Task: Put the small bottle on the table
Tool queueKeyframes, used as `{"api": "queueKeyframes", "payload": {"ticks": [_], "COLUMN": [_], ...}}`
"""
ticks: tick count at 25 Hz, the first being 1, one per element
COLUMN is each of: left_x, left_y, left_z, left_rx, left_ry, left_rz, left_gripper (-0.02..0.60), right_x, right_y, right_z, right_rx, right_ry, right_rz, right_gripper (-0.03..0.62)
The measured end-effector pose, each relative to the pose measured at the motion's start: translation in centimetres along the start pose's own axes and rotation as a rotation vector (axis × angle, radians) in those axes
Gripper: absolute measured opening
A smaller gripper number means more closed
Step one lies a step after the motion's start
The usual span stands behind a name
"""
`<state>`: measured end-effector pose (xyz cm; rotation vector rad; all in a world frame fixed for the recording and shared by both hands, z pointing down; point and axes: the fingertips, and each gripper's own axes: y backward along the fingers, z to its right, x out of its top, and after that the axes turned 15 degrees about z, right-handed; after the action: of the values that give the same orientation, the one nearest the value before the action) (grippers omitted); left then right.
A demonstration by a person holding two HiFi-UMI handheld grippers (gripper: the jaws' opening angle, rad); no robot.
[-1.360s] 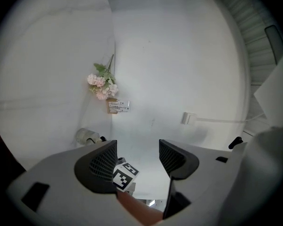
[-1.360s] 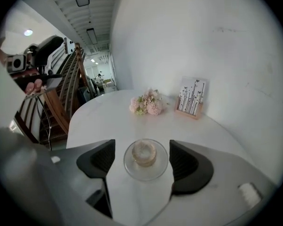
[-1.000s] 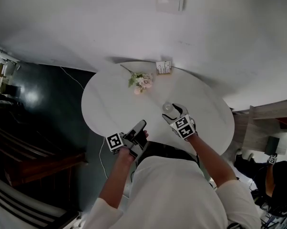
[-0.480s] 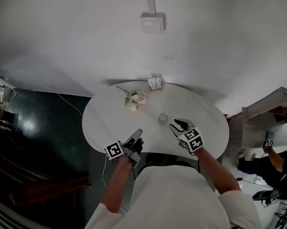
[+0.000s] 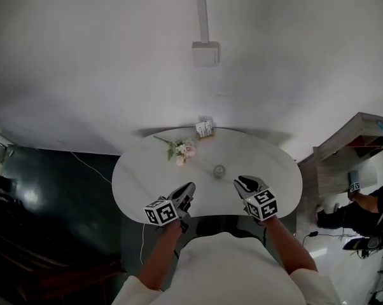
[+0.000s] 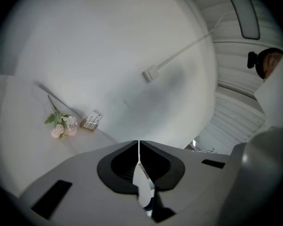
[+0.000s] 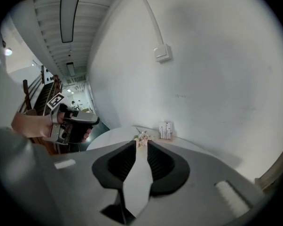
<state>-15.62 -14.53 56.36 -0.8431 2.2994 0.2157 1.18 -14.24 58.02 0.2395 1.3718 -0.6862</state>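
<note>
The jaws of the left gripper (image 6: 139, 142) have just been closing and now meet tip to tip, with nothing between them. The jaws of the right gripper (image 7: 141, 143) have also just been closing and stand a narrow gap apart. That gap is empty, and only the pale tabletop (image 5: 271, 164) shows through it.

In the head view both grippers are held side by side over the near edge of the round white tabletop, pointing away from the person in a white top (image 5: 236, 265). Each marker cube faces up.

The small bottle (image 5: 219, 170) stands upright on the tabletop beyond the jaws, roughly between the two grippers. It is clear of both, and nothing touches it.

Farther out and to the left, a small bunch of flowers (image 5: 182, 150) lies on its side, pink heads toward the person and stem toward the wall. At the far edge, close to the wall, stands a small box (image 5: 205, 129) with dark print.

Behind the tabletop rises a plain white wall (image 5: 102, 75). On it is a square wall fitting (image 5: 205, 54), with a thin conduit running up from it. Dark floor (image 5: 58, 183) shows to the left of the tabletop.
</note>
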Motion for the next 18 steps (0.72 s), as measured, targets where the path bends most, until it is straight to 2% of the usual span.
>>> {"api": "queueKeyframes", "payload": {"ticks": [3,8,12,18], "left_x": [0.7,1.1,1.6,2.3], "left_y": [0.3,0.4,0.8,1.3], "left_z": [0.9,1.9,2.5,2.9], "left_rx": [-0.034,-0.09,-0.129,-0.172], "left_ry": [-0.084,-0.215,-0.295,-0.385], "left_rz": [-0.025,-0.073,-0.095,-0.105], "left_gripper": [0.01,0.006,0.006,0.006], "right_x": [0.9,2.4,3.3,3.5], "right_y": [0.8,1.9,3.0,3.9], "right_z": [-1.3,-2.2,-3.0,-3.7], "right_rx": [-0.016,-0.08,-0.129,-0.169], "right_ry": [0.034,0.083,0.085,0.103], "right_rz": [0.012,0.047,0.087,0.11], "right_gripper": [0.052,0.034,0.011,0.011]}}
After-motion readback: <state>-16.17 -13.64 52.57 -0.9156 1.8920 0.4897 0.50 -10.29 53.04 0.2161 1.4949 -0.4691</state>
